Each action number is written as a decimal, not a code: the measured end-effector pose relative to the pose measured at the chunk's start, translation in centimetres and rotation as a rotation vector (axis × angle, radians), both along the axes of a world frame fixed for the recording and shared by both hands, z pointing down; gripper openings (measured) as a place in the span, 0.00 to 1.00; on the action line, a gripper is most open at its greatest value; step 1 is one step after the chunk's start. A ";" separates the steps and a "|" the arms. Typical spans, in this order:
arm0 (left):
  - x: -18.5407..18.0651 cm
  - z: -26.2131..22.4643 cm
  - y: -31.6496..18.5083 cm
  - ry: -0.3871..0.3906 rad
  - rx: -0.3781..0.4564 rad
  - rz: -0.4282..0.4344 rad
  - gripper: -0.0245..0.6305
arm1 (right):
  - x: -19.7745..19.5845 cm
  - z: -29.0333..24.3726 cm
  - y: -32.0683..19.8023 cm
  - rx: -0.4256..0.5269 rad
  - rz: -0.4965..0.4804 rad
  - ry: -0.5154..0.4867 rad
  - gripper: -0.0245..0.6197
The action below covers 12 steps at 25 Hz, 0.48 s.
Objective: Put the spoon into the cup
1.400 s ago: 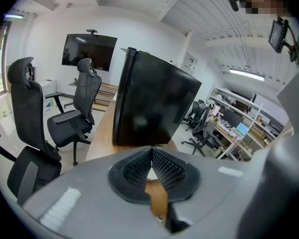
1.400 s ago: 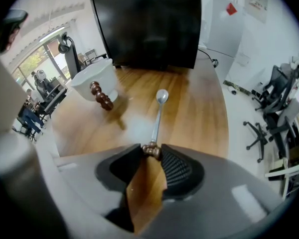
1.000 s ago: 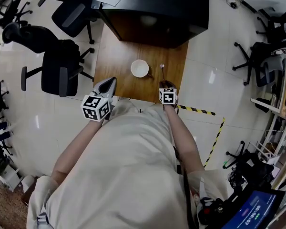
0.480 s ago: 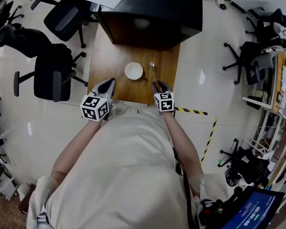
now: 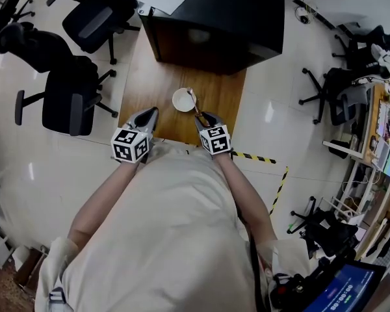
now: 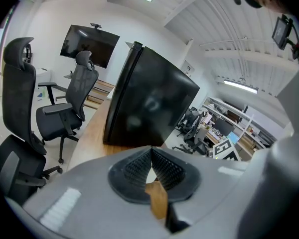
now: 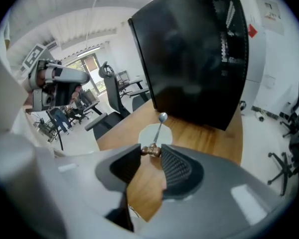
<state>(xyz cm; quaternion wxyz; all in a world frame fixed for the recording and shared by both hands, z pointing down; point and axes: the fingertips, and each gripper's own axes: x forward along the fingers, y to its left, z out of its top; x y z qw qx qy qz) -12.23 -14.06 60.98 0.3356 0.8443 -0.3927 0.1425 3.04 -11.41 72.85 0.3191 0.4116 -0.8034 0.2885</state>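
A white cup (image 5: 181,101) stands on the wooden table (image 5: 149,77), in front of me. My right gripper (image 5: 202,117) is shut on the brown end of a metal spoon (image 5: 193,100). The spoon is held off the table and slants up and away, its bowl over the cup's right rim. In the right gripper view the spoon (image 7: 162,117) sticks out from between the fingertips of that gripper (image 7: 150,152), with the pale cup (image 7: 148,134) beneath it. My left gripper (image 5: 149,114) hovers at the table's near edge, left of the cup. Its jaws (image 6: 150,149) are shut and hold nothing.
A big black cabinet (image 5: 214,18) fills the far end of the table, just beyond the cup. Black office chairs (image 5: 65,99) stand to the left on the white floor. Yellow-black tape (image 5: 263,158) runs along the floor at the right.
My right gripper has lifted the spoon off the table and carried it left, from beside the cup to over its right rim. The left gripper has stayed put.
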 end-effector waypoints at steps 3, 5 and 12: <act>-0.1 0.1 0.1 0.004 -0.001 -0.008 0.00 | -0.9 0.7 0.4 -0.026 -0.061 0.030 0.24; -0.4 0.3 0.1 0.005 -0.004 -0.014 0.00 | -1.3 1.4 0.6 -0.051 -0.086 0.043 0.24; -1.4 1.0 0.6 0.000 -0.016 -0.033 0.00 | -1.7 3.4 0.7 -0.135 -0.120 0.082 0.24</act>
